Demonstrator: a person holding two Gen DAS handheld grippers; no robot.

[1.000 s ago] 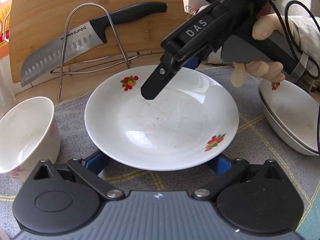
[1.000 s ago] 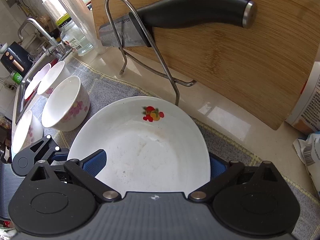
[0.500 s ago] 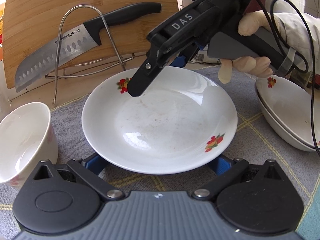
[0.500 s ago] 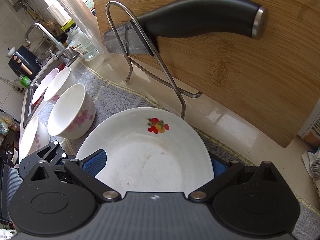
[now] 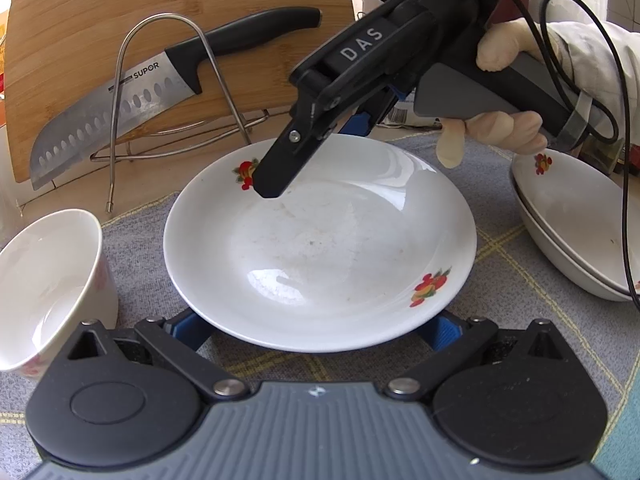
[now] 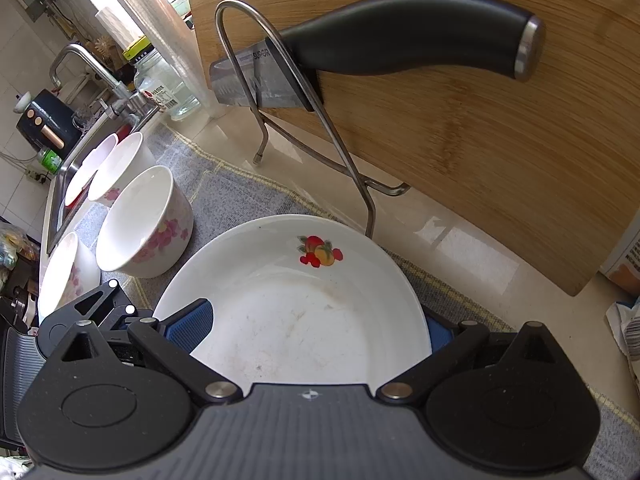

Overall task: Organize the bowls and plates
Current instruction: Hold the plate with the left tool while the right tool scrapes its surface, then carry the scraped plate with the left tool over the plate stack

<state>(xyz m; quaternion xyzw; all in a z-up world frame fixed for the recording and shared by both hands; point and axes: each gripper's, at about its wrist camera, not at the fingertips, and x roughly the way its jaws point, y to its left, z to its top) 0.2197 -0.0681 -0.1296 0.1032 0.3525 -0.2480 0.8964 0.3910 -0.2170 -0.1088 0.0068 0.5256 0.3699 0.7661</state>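
A white plate [image 5: 320, 248] with fruit prints lies on the grey mat [image 5: 532, 320]. My left gripper [image 5: 316, 322] is open, its blue pads [image 5: 192, 328] showing under the near rim on both sides. My right gripper [image 5: 316, 156], held by a hand, straddles the far rim. One black finger [image 5: 272, 184] hangs over the plate and the other is behind the rim. In the right wrist view the same plate [image 6: 296, 312] sits between the wide-open right gripper [image 6: 312, 328]. A white flowered bowl [image 5: 44, 280] stands at the left, and stacked plates [image 5: 572, 232] lie at the right.
A bamboo cutting board [image 5: 180, 0] leans at the back with a knife [image 5: 120, 108] in a wire rack [image 5: 160, 80]. Several flowered bowls [image 6: 140, 224] stand on the mat towards the sink [image 6: 60, 184] and faucet [image 6: 92, 64]. A cable hangs from the right gripper.
The right gripper has slid left along the plate's far rim and closer to the cutting board, now hanging over the fruit print. The left gripper has barely moved.
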